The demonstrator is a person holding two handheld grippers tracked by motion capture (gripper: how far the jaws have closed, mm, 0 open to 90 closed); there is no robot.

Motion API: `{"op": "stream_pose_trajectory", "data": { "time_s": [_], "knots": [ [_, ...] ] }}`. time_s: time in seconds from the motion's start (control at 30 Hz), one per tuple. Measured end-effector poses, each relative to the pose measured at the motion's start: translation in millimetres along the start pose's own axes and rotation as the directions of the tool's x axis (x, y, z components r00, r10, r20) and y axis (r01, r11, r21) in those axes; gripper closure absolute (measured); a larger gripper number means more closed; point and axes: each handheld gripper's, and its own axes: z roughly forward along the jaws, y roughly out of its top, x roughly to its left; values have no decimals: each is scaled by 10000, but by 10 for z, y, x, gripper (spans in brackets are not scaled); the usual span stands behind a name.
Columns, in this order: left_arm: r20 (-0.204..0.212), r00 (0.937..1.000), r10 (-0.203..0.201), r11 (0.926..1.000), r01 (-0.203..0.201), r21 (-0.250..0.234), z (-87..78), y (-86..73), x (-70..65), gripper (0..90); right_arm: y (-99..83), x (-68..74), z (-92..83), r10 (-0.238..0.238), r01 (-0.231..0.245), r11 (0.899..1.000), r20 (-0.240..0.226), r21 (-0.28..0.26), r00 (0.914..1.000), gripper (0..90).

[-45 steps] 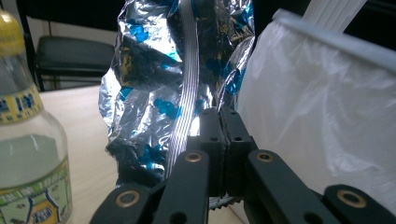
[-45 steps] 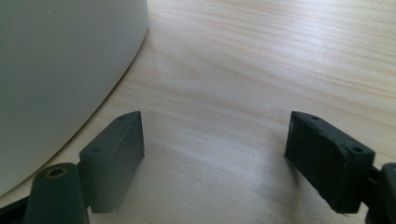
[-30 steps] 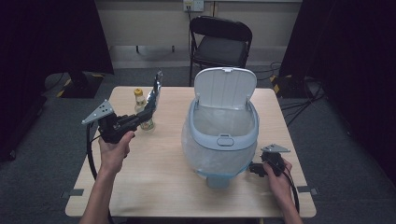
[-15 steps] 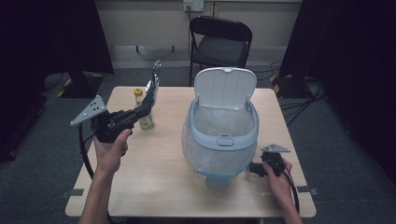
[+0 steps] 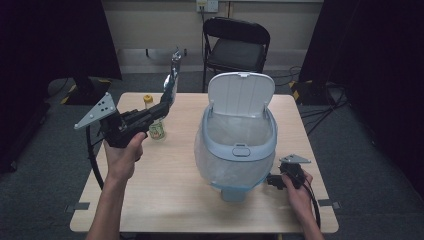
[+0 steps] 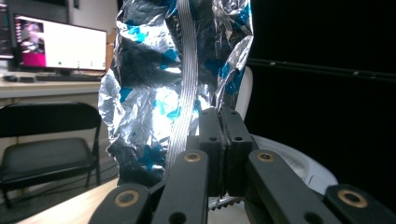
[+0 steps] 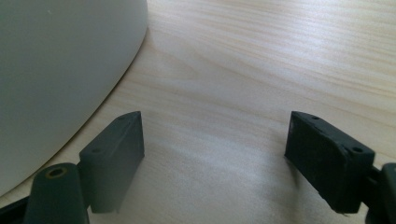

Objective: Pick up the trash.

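My left gripper (image 5: 162, 107) is shut on the lower edge of a crinkled silver foil wrapper (image 5: 171, 82) with blue print, held upright above the table's left half. In the left gripper view the wrapper (image 6: 173, 79) rises in front of the pinched pads (image 6: 224, 144). A white bin (image 5: 235, 145) with a clear liner and its lid flipped up stands in the middle of the table. My right gripper (image 5: 270, 181) rests low on the table beside the bin's base, jaws apart; in the right gripper view the gripper (image 7: 215, 149) has bare wood between its pads and the bin wall (image 7: 60, 70) on the left.
A small jar (image 5: 155, 129) with a yellow lid stands on the wooden table (image 5: 165, 200) under the left gripper. A black folding chair (image 5: 235, 47) stands behind the table. A lit monitor (image 6: 60, 44) sits on a desk in the left gripper view.
My left hand has risen and drifted left, carrying the foil wrapper higher above the jar. The right hand has stayed still beside the bin.
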Motion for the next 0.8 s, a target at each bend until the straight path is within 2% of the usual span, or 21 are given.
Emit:
{"op": "stream_pose_trajectory", "data": {
  "time_s": [0.07, 0.2, 0.23, 0.3, 0.43, 0.6, 0.73, 0.8],
  "knots": [
    [109, 9999, 123, 9999, -123, -30, 40, 37, -30, 890, 0, 0, 0, 3, -3, 10000, -1, 0, 10000, 185],
    [356, 9993, 121, 9999, -119, -79, 119, 83, -105, 889, 0, 2, 0, 25, -25, 10000, -10, 14, 10000, 185],
    [374, 9990, 256, 9997, -255, -38, 140, 91, -126, 889, 0, 0, 0, 6, -6, 10000, -2, 2, 10000, 185],
    [555, 9983, 155, 9999, -153, -33, 184, 96, -159, 888, 0, 3, -1, 41, -41, 10000, -15, 26, 10000, 185],
    [737, 9969, 270, 9996, -276, 64, 264, 112, -217, 888, 0, 1, 0, 16, -16, 10000, -9, 7, 10000, 185],
    [917, 9953, 307, 9995, -303, -49, 340, 149, -279, 880, 0, 3, -1, 46, -46, 10000, -16, 26, 10000, 185],
    [1254, 9917, 264, 9996, -255, -89, 438, 185, -362, 881, 0, 3, -1, 44, -44, 10000, -16, 24, 10000, 185],
    [1390, 9895, 386, 9993, -381, -58, 491, 200, -413, 882, 0, 3, -1, 49, -49, 10000, -18, 29, 10000, 185]
  ]
}}
